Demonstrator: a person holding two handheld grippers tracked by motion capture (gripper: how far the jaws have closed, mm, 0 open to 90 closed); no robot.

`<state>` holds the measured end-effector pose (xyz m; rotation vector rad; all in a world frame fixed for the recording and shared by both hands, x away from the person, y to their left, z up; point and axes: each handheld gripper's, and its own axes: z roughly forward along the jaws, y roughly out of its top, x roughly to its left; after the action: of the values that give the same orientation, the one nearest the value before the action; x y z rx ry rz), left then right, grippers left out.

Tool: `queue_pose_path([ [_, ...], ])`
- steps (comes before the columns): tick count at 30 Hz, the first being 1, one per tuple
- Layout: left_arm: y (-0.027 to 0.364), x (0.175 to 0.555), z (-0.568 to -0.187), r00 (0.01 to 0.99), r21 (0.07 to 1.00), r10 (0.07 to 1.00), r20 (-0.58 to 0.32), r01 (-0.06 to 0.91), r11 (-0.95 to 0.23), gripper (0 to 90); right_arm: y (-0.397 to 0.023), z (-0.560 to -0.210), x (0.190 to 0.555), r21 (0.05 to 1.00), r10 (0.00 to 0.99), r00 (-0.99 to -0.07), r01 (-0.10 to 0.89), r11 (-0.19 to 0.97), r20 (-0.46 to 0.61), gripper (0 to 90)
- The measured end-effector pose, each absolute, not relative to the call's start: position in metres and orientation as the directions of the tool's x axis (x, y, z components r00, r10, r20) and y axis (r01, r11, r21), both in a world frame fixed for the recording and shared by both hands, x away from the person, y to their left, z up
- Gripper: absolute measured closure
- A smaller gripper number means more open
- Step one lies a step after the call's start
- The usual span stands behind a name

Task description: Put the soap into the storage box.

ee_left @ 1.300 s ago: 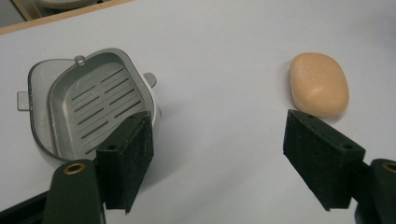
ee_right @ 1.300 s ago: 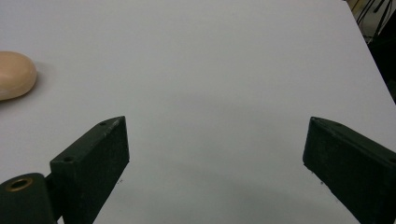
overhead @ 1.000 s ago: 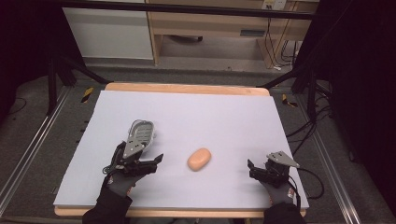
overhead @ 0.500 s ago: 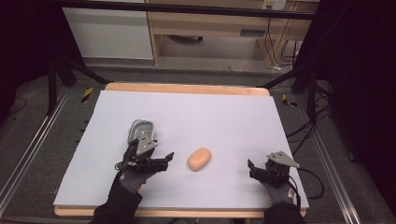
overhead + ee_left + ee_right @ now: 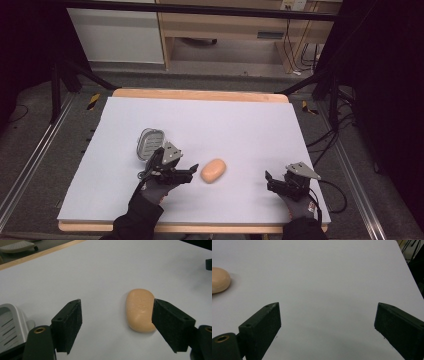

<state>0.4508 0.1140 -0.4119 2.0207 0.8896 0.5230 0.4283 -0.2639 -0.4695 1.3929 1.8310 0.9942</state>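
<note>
Though no readable writing shows, left gripper (image 5: 116,325) jaws spread wide, empty, right jaw just beside peach soap bar (image 5: 139,310) lying on white table (image 5: 240,125); soap dish (image 5: 149,142) near. Right gripper (image 5: 327,327) spread, empty.

light is falling evenly from overhead onto the white table top (image 5: 240,125), which is reading bright with a faint bluish cast while the floor and room around it are sinking into near black. shadows are staying soft and short: a pale one is hugging the soap bar (image 5: 140,310) in the left gripper view, another is lying at its edge in the right gripper view. no hard glare is showing. the high view is looking soft and slightly grainy. in both gripper views the black jaws are sitting dark with little surface detail, and the far table edge is blurring off.
</note>
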Motion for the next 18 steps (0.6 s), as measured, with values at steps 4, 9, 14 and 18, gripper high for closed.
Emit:
queue_pose_path([
  [4, 0.102, 0.453, -0.414, 0.672, 0.824, 0.740, 0.043, 0.395, -0.406, 23.7, -0.264, -0.469, 0.428, 0.854, 0.967, -0.250, 0.494, 0.163, -0.040, 7.2],
  [9, 0.093, 0.456, -0.417, 0.681, 0.811, 0.730, 0.052, 0.398, -0.429, 23.7, -0.265, -0.469, 0.428, 0.855, 0.967, -0.249, 0.492, 0.166, -0.044, 7.2],
  [14, 0.086, 0.458, -0.421, 0.688, 0.808, 0.724, 0.049, 0.399, -0.433, 23.6, -0.264, -0.469, 0.428, 0.854, 0.968, -0.249, 0.494, 0.164, -0.042, 7.2],
  [18, 0.079, 0.461, -0.425, 0.694, 0.800, 0.718, 0.050, 0.403, -0.445, 23.3, -0.264, -0.469, 0.429, 0.853, 0.968, -0.248, 0.496, 0.162, -0.040, 7.2],
])
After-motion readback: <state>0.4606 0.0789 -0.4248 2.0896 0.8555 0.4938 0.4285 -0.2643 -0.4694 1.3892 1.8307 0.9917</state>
